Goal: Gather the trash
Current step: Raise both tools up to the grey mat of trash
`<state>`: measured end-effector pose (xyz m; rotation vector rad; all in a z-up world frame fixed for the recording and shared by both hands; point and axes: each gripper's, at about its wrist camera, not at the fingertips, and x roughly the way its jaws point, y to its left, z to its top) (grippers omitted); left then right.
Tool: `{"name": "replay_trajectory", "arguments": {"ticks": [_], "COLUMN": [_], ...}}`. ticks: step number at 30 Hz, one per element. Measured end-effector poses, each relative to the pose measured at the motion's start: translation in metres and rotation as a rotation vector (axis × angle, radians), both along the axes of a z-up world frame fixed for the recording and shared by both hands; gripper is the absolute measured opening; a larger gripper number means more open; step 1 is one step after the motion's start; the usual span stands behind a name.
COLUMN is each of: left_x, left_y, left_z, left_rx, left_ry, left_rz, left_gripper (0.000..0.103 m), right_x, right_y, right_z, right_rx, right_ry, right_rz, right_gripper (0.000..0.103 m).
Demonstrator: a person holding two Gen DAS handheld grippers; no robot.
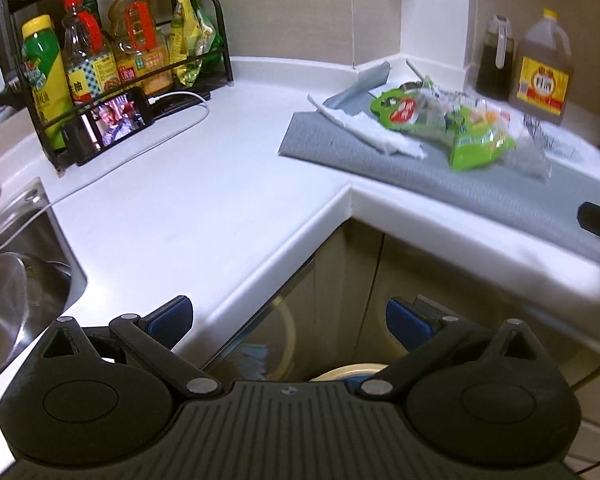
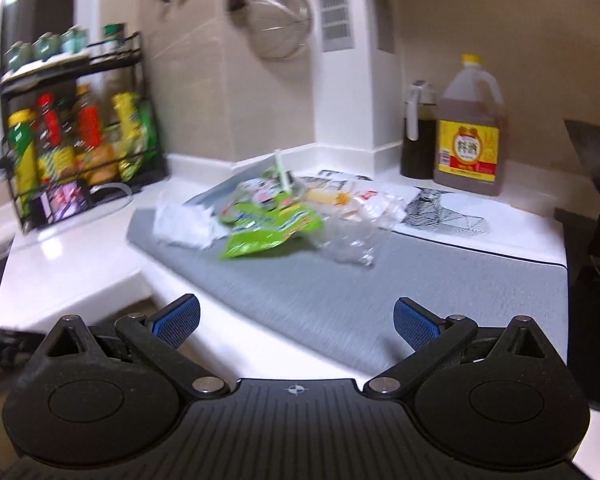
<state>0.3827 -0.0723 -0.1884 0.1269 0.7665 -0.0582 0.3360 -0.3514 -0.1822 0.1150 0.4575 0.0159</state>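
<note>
The trash [image 2: 284, 216] lies in a loose heap on the grey mat [image 2: 420, 280], toward the back corner of the surface [image 1: 204, 208]. In the heap are a green snack wrapper [image 1: 476, 140], crumpled white paper [image 1: 372, 128] on the side nearer the inner corner, and clear plastic wrapping [image 2: 352, 240] at the front edge of the heap. All these pieces touch or overlap one another.

Just behind the heap, against the back wall, stand a dark bottle [image 2: 418, 132] and a large jug with a yellow label [image 2: 470, 132], side by side. A black-and-white patterned sheet [image 2: 448, 212] lies at the mat's back edge, beside the jug.

Along the other leg of the surface a black rack [image 1: 112, 52] holds bottles and packets, with a phone [image 1: 112, 120] propped against its front. A sink [image 1: 24, 280] is sunk in at that far end.

The left hand-held gripper [image 1: 288, 320] is released, its blue pads wide apart and holding nothing, over the surface's inner front corner, well apart from the heap. The right hand-held gripper [image 2: 296, 320] is likewise spread and empty, over the mat's front edge, facing the heap.
</note>
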Motion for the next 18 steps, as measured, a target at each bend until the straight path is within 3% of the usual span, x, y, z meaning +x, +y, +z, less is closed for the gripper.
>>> {"name": "replay_trajectory", "arguments": {"ticks": [7, 12, 18], "left_x": [0.037, 0.074, 0.121], "left_y": [-0.010, -0.019, -0.044], "left_z": [0.015, 0.030, 0.043], "left_rx": [-0.010, -0.055, -0.131], "left_ry": [-0.002, -0.045, -0.056], "left_rz": [0.003, 0.025, 0.029], "left_gripper": [0.103, 0.103, 0.103], "right_x": [0.056, 0.100, 0.141], "right_y": [-0.038, -0.059, -0.060], "right_z": [-0.006, -0.018, -0.020], "right_rx": [0.075, 0.095, -0.002], "right_ry": [-0.008, 0.039, 0.073], "right_rz": [-0.141, -0.224, -0.217], "right_gripper": [0.103, 0.103, 0.103]}}
